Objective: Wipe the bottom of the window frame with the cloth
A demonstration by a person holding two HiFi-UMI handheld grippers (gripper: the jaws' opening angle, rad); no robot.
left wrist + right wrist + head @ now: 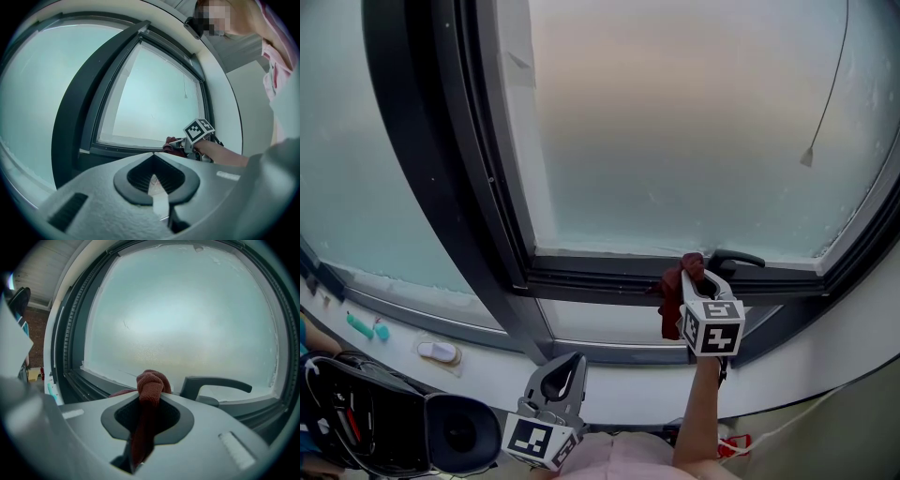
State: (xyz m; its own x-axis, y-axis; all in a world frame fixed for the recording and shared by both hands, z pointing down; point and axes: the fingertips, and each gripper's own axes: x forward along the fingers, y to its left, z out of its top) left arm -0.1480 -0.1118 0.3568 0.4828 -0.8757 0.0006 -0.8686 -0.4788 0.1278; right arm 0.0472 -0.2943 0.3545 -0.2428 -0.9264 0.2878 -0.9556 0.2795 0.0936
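- The right gripper (pixel 698 277) has its jaws closed on a dark red terry cloth (pixel 151 383). A bunched knot of the cloth sticks out past the jaw tips, and the rest trails back between them.
- The cloth is at the bottom rail of the dark grey window frame (pixel 600 274), towards the rail's right end. It sits just left of the black lever handle (pixel 734 258) fixed there. Whether the knot presses on the rail cannot be told.
- The left gripper (pixel 570 364) hangs lower, in front of the white sill (pixel 628 384) and well apart from the cloth. Its jaws are together and nothing is between them.
- Above the rail is a frosted glass pane (pixel 675 122). A thin cord (pixel 834 84) hangs near the pane's right edge.
- A black bag (pixel 366 417) lies at the sill's left end.
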